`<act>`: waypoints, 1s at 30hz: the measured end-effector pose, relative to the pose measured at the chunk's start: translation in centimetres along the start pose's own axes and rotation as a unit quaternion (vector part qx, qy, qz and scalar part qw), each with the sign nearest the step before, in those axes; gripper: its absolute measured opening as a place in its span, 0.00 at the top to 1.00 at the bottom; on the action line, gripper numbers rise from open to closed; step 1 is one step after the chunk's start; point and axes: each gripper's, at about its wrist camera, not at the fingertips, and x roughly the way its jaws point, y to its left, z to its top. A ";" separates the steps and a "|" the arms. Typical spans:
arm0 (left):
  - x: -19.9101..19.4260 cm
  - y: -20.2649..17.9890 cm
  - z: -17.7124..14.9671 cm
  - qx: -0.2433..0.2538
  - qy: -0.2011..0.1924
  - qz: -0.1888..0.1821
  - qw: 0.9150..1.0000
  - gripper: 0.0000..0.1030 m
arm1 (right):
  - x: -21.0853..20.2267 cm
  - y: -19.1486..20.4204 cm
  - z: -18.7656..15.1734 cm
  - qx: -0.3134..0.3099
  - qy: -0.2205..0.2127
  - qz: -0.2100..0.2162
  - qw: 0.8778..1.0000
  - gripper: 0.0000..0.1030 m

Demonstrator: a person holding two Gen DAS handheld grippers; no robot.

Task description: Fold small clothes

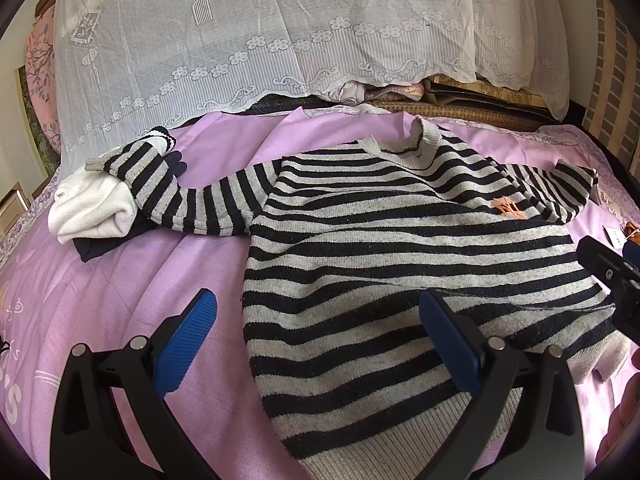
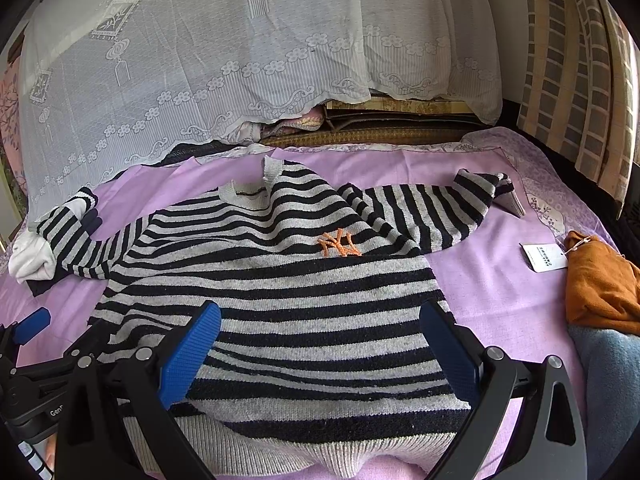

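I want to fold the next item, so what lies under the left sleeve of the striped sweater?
The striped sweater sleeve end rests on a folded white garment, itself on a dark navy garment. What lies beneath them is hidden.

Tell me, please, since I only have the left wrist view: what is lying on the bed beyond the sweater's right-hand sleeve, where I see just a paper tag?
Observer: An orange-brown garment lies there, apart from the striped sweater, with the white tag tied to it.
Operator: Thank you. Could you say whether the right claw is holding anything?
Observer: No. The right claw is open, hovering over the sweater's lower part.
Operator: And is that right-hand sleeve laid out straight?
Observer: It runs out sideways, and its cuff is bunched and turned over at the end.
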 end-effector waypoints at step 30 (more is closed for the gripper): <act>0.0 -0.7 -5.4 0.025 0.101 -0.106 0.989 0.04 | -1.4 -9.6 -7.1 0.056 0.066 -0.002 0.996 0.03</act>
